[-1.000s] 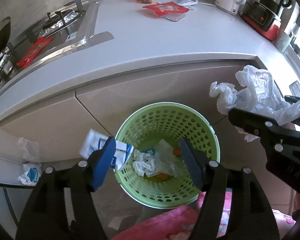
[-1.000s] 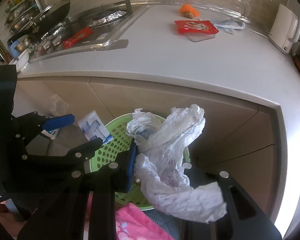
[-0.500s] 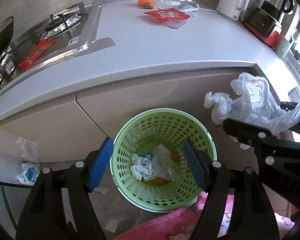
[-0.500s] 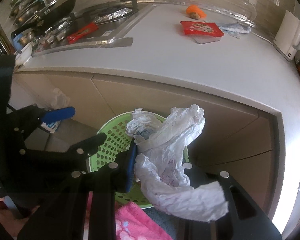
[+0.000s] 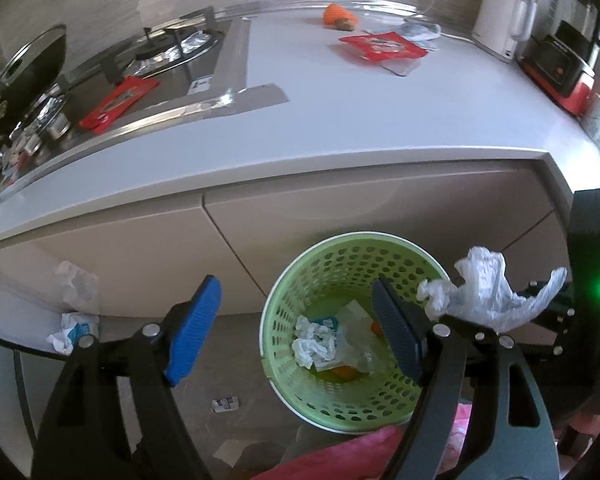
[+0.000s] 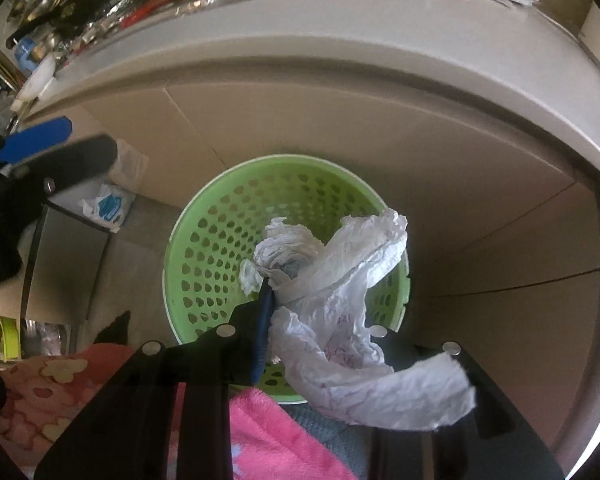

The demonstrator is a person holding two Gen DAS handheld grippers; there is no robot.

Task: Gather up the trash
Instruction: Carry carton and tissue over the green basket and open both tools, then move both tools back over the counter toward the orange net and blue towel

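Where earlier aside, right tongs (image 6: 320, 320) (pinching plastic bag (image 6: 340, 300)) over basket (image 6: 204, 240), left tongs (image 5: 296, 332) spread

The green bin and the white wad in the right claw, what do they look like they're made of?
Green bin: looks like molded plastic, smooth and slightly glossy, its wall punched with regular holes. White wad: probably thin plastic bag film, crinkled and faintly translucent, though crumpled paper can't be excluded.

Basket (image 5: 352, 360) stands on floor before the counter (image 5: 380, 120), tissues (image 5: 314, 346) inside.
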